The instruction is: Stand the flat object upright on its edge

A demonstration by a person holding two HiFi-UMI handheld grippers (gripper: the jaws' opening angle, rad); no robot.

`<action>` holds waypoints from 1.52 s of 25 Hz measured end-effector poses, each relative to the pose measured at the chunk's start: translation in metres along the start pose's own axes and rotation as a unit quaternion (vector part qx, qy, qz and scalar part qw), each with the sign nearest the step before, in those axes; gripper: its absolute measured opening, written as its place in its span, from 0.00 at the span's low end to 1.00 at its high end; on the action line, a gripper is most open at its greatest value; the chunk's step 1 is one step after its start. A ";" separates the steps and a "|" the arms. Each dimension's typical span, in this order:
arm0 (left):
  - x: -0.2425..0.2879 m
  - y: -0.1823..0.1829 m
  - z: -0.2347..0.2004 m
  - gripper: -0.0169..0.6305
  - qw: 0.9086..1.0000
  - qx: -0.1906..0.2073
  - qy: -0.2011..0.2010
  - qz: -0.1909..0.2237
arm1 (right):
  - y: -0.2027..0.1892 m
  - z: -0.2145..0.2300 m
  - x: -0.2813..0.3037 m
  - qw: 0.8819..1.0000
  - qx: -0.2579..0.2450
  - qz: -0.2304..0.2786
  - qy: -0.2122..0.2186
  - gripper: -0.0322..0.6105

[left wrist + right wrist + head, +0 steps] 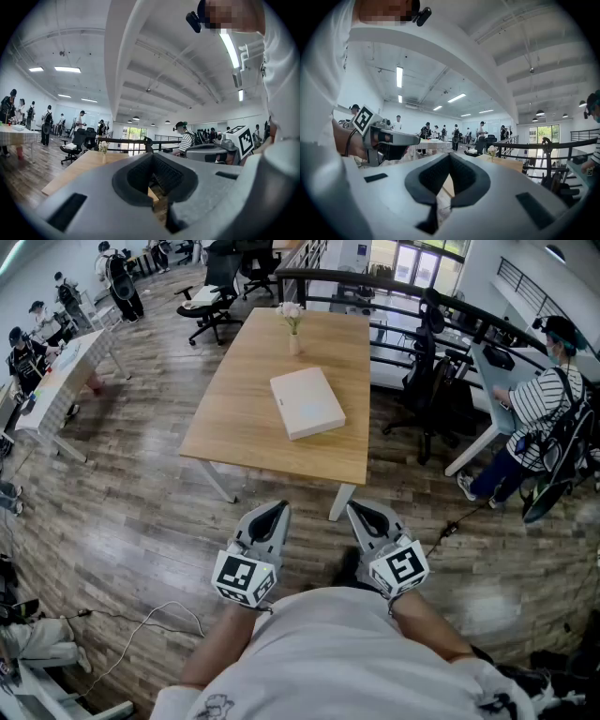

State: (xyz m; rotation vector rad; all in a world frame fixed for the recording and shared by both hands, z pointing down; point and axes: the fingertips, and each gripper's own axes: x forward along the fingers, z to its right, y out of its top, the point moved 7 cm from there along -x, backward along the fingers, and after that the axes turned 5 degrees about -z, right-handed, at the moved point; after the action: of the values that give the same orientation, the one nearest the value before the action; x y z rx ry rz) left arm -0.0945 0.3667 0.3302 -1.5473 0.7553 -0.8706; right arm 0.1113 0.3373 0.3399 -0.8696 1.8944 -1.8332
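A flat white box lies on its broad face near the middle of a wooden table. Both grippers are held close to my body, short of the table's near edge and level. My left gripper is shut with nothing in it, and so is my right gripper. In the left gripper view the closed jaws point toward the table, with the right gripper beside them. In the right gripper view the shut jaws fill the foreground and the left gripper shows at left. The box is hidden in both gripper views.
A small vase of flowers stands at the table's far end. Black office chairs stand behind it. A person in a striped shirt sits at a desk on the right. A white table with people is at left. A cable runs over the floor.
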 end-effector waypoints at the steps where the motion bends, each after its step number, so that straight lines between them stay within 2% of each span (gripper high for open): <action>1: 0.001 0.000 0.000 0.04 1.000 0.000 0.001 0.000 | 0.000 0.000 0.000 1.000 0.000 0.001 0.000 0.06; 11: 0.000 -0.001 -0.006 0.04 1.000 -0.002 0.004 -0.001 | 0.001 -0.002 0.005 1.000 0.000 -0.001 0.004 0.06; 23: 0.020 0.000 -0.014 0.04 1.000 0.007 0.027 0.004 | -0.001 0.020 0.022 1.000 -0.005 0.011 0.024 0.06; 24: 0.023 -0.001 -0.015 0.04 1.000 0.008 0.030 0.002 | -0.001 0.022 0.023 1.000 -0.006 0.012 0.023 0.06; 26: 0.029 0.000 -0.017 0.14 0.999 0.007 0.031 -0.001 | 0.000 0.027 0.028 1.000 -0.009 0.010 0.021 0.06; 28: 0.036 0.001 -0.020 0.22 0.999 0.004 0.033 -0.004 | 0.000 0.033 0.034 1.000 -0.008 0.002 0.023 0.25; 31: 0.049 0.000 -0.024 0.29 0.999 0.000 0.040 -0.008 | -0.005 0.048 0.043 1.000 0.002 -0.006 0.021 0.39; 33: 0.058 -0.002 -0.028 0.32 0.999 -0.003 0.044 -0.012 | -0.008 0.060 0.048 1.000 0.006 -0.008 0.022 0.42; 38: 0.087 -0.008 -0.042 0.33 0.998 -0.014 0.052 -0.029 | -0.013 0.095 0.067 0.999 0.015 -0.014 0.032 0.43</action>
State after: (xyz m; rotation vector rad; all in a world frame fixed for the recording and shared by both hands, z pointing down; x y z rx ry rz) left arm -0.0852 0.2727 0.3521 -1.5652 0.8030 -0.9926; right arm 0.1246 0.2218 0.3546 -0.8420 1.8965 -1.9225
